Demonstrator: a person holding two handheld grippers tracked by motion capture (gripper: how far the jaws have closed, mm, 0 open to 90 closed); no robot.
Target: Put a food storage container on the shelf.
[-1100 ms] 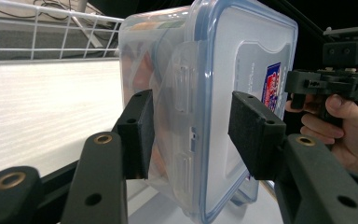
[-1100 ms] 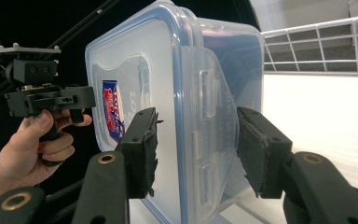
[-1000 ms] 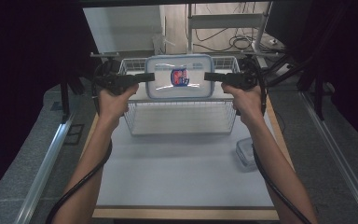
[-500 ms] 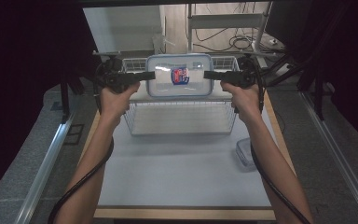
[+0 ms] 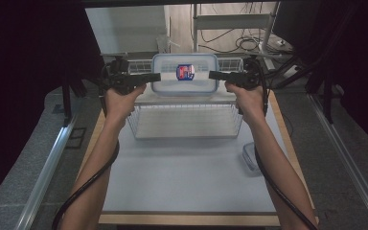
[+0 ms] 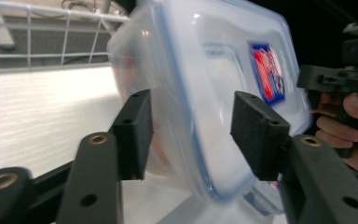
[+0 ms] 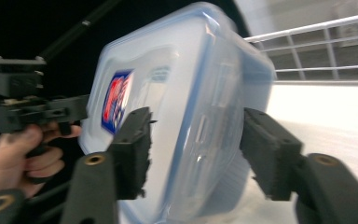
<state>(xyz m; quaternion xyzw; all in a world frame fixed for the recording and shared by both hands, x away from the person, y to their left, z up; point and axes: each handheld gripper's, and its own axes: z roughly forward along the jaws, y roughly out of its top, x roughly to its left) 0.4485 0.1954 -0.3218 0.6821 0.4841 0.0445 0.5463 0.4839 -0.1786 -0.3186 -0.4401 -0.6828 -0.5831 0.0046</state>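
Between two grippers (image 5: 154, 76) (image 5: 214, 75), one container (image 5: 185, 73).

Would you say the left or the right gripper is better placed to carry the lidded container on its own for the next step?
Neither clearly. The left gripper and right gripper straddle opposite ends of the container above the wire basket, jaws apart around its edges. Marginally right, probably: the spare lid lies on its side.
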